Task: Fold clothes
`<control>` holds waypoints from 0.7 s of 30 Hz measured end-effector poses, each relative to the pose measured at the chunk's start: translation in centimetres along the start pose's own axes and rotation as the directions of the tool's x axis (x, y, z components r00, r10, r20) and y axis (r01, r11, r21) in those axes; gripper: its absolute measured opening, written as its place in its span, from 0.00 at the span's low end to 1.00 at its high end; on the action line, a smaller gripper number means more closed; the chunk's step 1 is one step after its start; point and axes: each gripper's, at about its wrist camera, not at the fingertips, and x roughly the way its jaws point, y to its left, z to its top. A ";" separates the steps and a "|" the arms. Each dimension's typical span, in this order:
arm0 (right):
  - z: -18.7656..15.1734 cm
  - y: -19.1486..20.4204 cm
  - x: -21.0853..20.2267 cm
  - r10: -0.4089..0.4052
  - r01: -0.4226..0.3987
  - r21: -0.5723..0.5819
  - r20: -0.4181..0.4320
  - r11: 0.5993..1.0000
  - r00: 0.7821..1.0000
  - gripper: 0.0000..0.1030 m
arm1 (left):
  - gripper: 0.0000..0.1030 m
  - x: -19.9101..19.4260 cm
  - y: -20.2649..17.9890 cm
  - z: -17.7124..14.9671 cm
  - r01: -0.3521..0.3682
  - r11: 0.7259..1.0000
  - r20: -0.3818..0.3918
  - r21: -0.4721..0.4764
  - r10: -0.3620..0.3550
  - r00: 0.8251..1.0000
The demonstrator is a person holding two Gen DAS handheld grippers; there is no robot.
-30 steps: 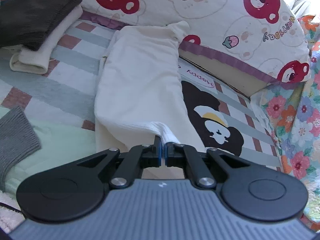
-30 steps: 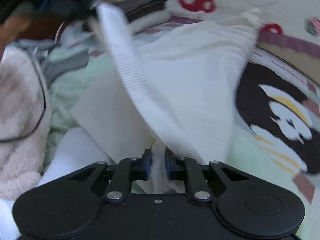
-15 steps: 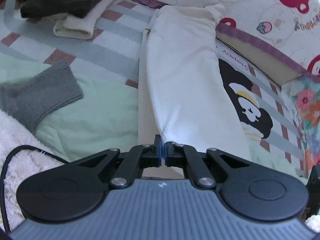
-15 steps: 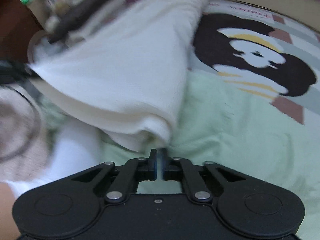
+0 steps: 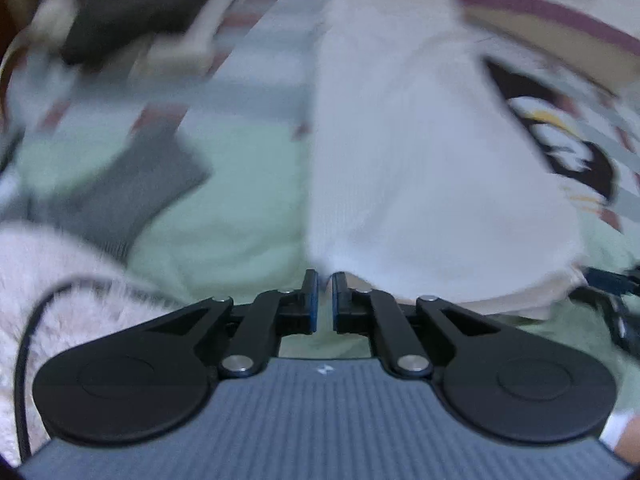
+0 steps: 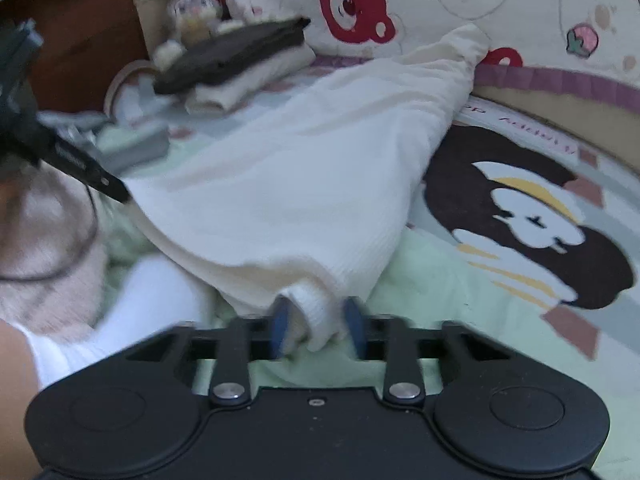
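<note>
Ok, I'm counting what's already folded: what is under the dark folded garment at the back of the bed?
A folded cream garment lies directly under the dark folded knit garment; only its edge shows. Anything beneath or behind that stack is covered.

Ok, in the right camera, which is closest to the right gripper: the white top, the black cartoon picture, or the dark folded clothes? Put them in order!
1. White top: its cuff is right in front, bottom middle.
2. Black cartoon picture: on the sheet, to the right.
3. Dark folded clothes: far back, upper left.
</note>
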 end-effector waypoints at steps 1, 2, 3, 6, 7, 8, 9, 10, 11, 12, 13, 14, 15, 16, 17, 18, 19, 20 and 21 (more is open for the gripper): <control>-0.1 0.0 0.1 -0.002 0.002 -0.003 -0.009 1.000 1.000 0.04 | 0.20 -0.7 -1.0 -0.2 0.020 0.998 0.035 0.064 -0.022 0.999; -0.2 0.0 0.2 -0.010 0.010 -0.019 -0.014 1.000 1.000 0.03 | 0.23 -1.1 -1.8 -0.3 0.032 0.993 0.055 0.115 -0.039 0.998; -0.4 0.2 0.1 -0.023 0.023 -0.039 -0.016 0.999 1.000 0.03 | 0.25 -1.2 -2.5 -0.3 0.040 0.987 0.066 0.158 -0.051 0.996; -0.8 0.8 -0.2 0.013 -0.016 -0.106 -0.032 0.994 0.999 0.03 | 0.25 -0.3 -4.4 0.0 0.089 0.956 0.054 0.281 -0.108 0.993; -0.9 1.0 -0.4 0.019 -0.023 -0.121 -0.035 0.992 0.999 0.03 | 0.26 0.1 -5.0 0.3 0.101 0.944 0.044 0.313 -0.120 0.992; -0.9 0.7 -0.5 0.037 -0.041 -0.109 -0.034 0.993 0.999 0.04 | 0.27 0.6 -5.6 0.8 0.108 0.936 0.034 0.335 -0.126 0.991; -0.9 0.1 -0.8 0.081 -0.083 -0.074 -0.027 0.994 0.996 0.04 | 0.27 1.0 -6.2 1.4 0.118 0.929 0.019 0.352 -0.133 0.991; -0.9 -0.5 -1.0 0.125 -0.125 -0.038 -0.018 0.991 0.992 0.04 | 0.28 1.4 -6.7 2.1 0.137 0.922 0.007 0.363 -0.150 0.989; -0.8 -1.2 -1.3 0.166 -0.166 0.005 -0.002 0.986 0.986 0.04 | 0.30 1.8 -6.9 2.7 0.159 0.918 -0.002 0.364 -0.170 0.985; -0.7 -2.2 -1.6 0.198 -0.199 0.060 0.019 0.978 0.980 0.06 | 0.36 2.1 -7.1 3.1 0.180 0.915 -0.009 0.360 -0.190 0.982; -0.6 -3.2 -1.9 0.216 -0.220 0.121 0.044 0.968 0.975 0.08 | 0.42 2.6 -7.3 3.6 0.200 0.914 -0.017 0.353 -0.208 0.978; -0.6 -4.1 -2.1 0.223 -0.234 0.183 0.074 0.955 0.972 0.12 | 0.42 3.4 -7.5 3.8 0.199 0.916 -0.036 0.348 -0.199 0.979; -0.6 -5.0 -2.3 0.228 -0.248 0.245 0.105 0.937 0.968 0.16 | 0.42 4.2 -7.6 3.8 0.190 0.919 -0.057 0.346 -0.181 0.982; -0.5 -5.7 -2.3 0.228 -0.256 0.291 0.127 0.922 0.965 0.20 | 0.42 5.1 -7.8 3.9 0.181 0.922 -0.078 0.343 -0.164 0.983; -0.4 -6.2 -2.2 0.223 -0.256 0.318 0.138 0.913 0.965 0.33 | 0.42 6.0 -7.8 3.8 0.160 0.930 -0.111 0.331 -0.130 0.985; -0.2 -6.6 -2.1 0.217 -0.257 0.345 0.149 0.903 0.965 0.46 | 0.42 7.1 -7.5 3.4 0.132 0.943 -0.168 0.306 -0.083 0.982; -0.1 -7.0 -1.9 0.211 -0.257 0.372 0.160 0.892 0.964 0.49 | 0.42 8.2 -7.0 3.0 0.101 0.955 -0.232 0.279 -0.035 0.972; 0.0 -7.5 -1.8 0.205 -0.258 0.399 0.170 0.880 0.964 0.49 | 0.42 8.6 -6.5 2.6 0.085 0.967 -0.259 0.239 -0.021 0.966; 0.2 -7.7 -1.4 0.199 -0.251 0.418 0.164 0.873 0.966 0.49 | 0.42 8.3 -5.9 2.3 0.094 0.977 -0.256 0.191 -0.043 0.966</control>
